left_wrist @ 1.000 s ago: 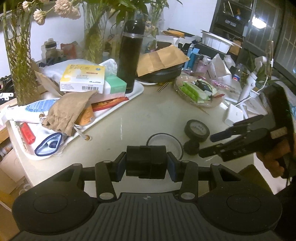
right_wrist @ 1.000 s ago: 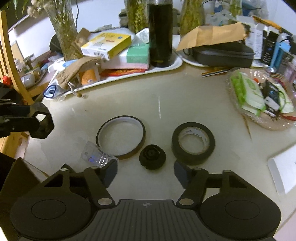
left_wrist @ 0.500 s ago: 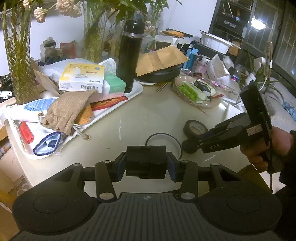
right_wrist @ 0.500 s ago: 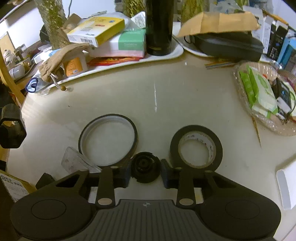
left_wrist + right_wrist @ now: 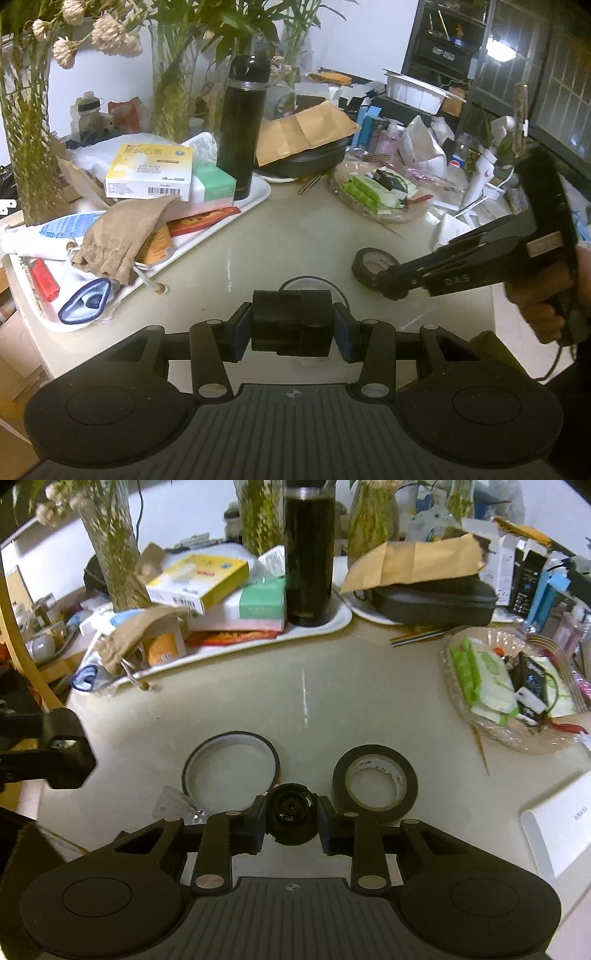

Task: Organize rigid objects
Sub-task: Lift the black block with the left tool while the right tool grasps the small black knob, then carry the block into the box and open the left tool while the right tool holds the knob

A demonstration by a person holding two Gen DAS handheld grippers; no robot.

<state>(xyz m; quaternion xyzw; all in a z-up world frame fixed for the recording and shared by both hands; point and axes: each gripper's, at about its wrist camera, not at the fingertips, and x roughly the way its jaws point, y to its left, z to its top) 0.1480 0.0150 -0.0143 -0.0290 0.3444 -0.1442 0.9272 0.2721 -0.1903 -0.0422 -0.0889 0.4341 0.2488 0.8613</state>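
My left gripper (image 5: pixel 291 326) is shut on a black blocky part (image 5: pixel 291 314), held still above the near table edge; the same part shows at the left of the right wrist view (image 5: pixel 64 755). My right gripper (image 5: pixel 291 814) is shut on a small black round part (image 5: pixel 291 806), lifted just off the cream table. From the left wrist view the right gripper (image 5: pixel 391 286) comes in from the right, held by a hand. A black tape roll (image 5: pixel 375 782) lies flat just right of it. A thin dark ring (image 5: pixel 231 736) lies to its left.
A clear plastic piece (image 5: pixel 171 805) lies by the ring. At the back a white tray (image 5: pixel 338 622) carries boxes, a cloth pouch and a tall black flask (image 5: pixel 308 554). A glass dish of packets (image 5: pixel 517 734) sits at right, a white box (image 5: pixel 561 830) nearer.
My right gripper came down over the small round part, shut on it and raised it a little off the table. The left gripper and its black part stayed where they were.
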